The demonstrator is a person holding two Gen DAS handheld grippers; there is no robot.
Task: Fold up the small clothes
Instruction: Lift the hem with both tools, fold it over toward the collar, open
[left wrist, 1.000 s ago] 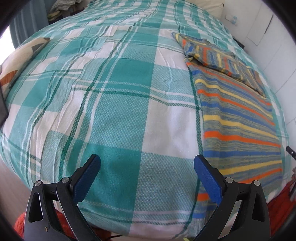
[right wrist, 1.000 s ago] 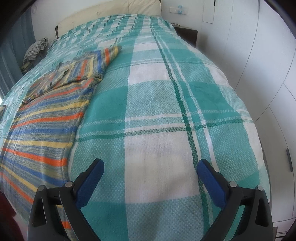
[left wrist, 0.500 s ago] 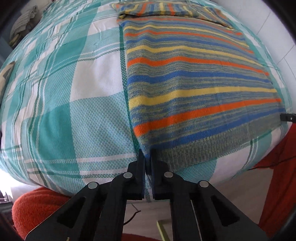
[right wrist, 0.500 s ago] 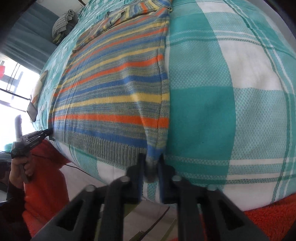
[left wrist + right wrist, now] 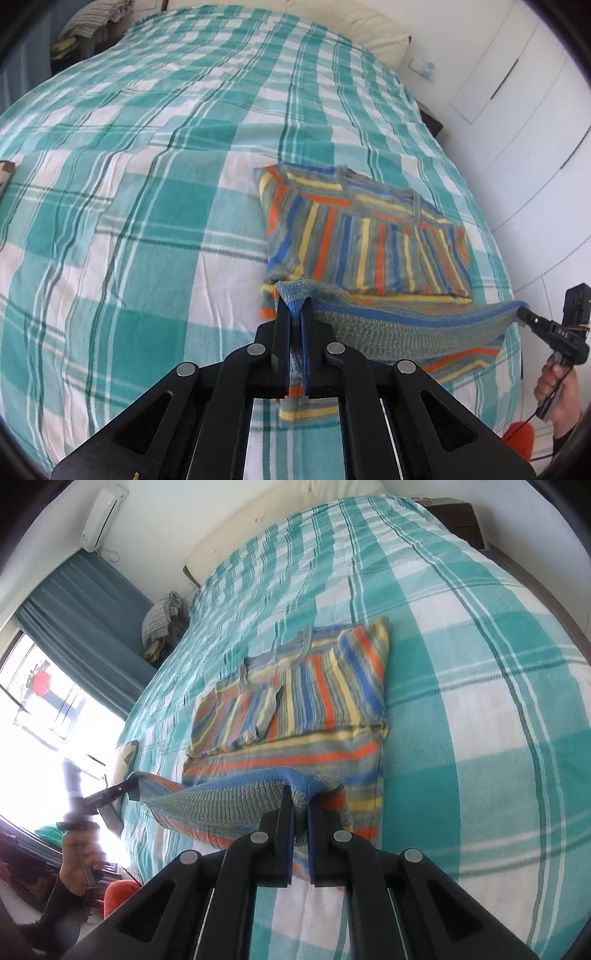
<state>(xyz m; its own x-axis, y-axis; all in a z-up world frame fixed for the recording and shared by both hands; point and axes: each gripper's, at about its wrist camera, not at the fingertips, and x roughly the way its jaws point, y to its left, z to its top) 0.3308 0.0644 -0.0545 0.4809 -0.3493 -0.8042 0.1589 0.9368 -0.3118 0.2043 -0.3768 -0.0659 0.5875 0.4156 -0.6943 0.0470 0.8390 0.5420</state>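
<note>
There was one striped sweater, lying in the centre-right of the left wrist view on the checked bedspread. Two grippers were there: the left gripper was clamped on one corner of the hem, the right gripper was clamped on the other corner, and the hem hung lifted between them. One cream pillow lay at the upper edge. White cupboards stood at the right, one blue curtain at the left of the right wrist view.
</note>
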